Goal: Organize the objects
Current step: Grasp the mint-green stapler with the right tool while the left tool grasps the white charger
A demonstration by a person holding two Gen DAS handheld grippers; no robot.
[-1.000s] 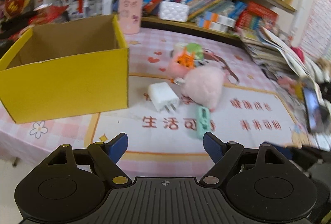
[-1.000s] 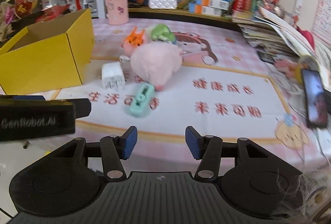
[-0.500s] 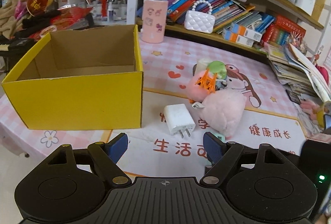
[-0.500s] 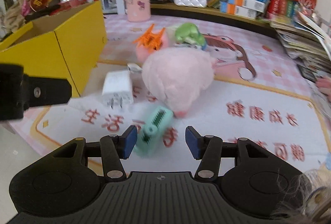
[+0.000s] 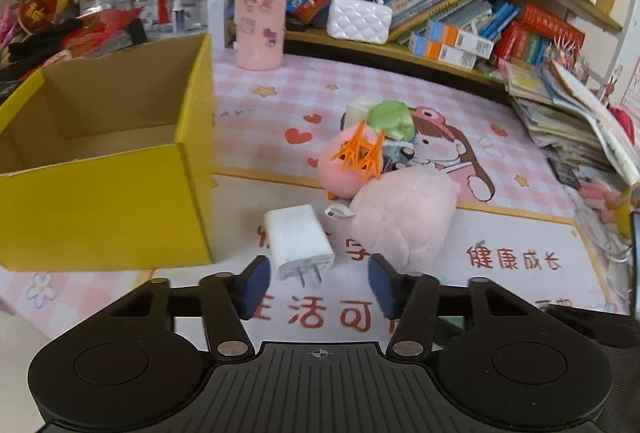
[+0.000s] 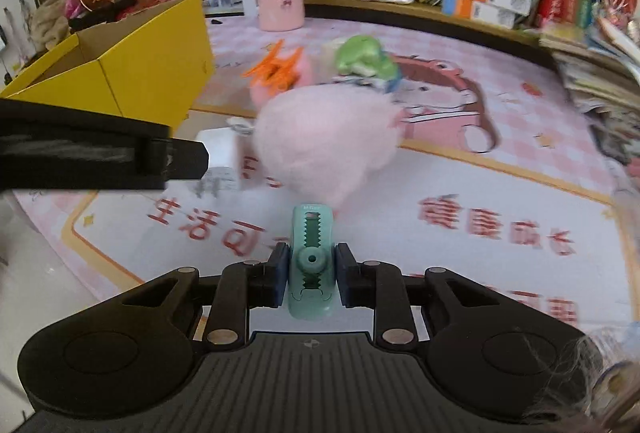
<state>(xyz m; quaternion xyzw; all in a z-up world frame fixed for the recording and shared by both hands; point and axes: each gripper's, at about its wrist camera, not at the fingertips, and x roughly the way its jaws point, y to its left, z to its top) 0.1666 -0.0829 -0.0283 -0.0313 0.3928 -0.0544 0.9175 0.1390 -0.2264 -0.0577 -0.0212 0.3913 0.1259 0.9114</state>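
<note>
My right gripper (image 6: 311, 275) is shut on a mint-green cutter (image 6: 312, 229) with a toothed slot, which points away from me. A white charger (image 5: 298, 243) lies on the mat with its prongs toward my left gripper (image 5: 318, 287). The left jaws are closing with the prongs between them, and the pads stand apart from the charger. The open yellow box (image 5: 100, 209) stands just left of the charger. Behind it lie a pink plush (image 5: 404, 217), a smaller pink ball with an orange hair claw (image 5: 360, 153) and a green toy (image 5: 390, 117). The left gripper's body (image 6: 100, 149) crosses the right wrist view.
A pink printed mat (image 5: 460, 137) covers the table. A pink cylinder (image 5: 260, 23) and a white quilted purse (image 5: 358, 19) stand at the back by shelves of books. Stacked magazines (image 5: 572, 121) fill the right side. The table edge runs along the lower left.
The right jaws have shut on the green cutter. The left gripper moved forward to the charger and its jaws have narrowed around the prongs.
</note>
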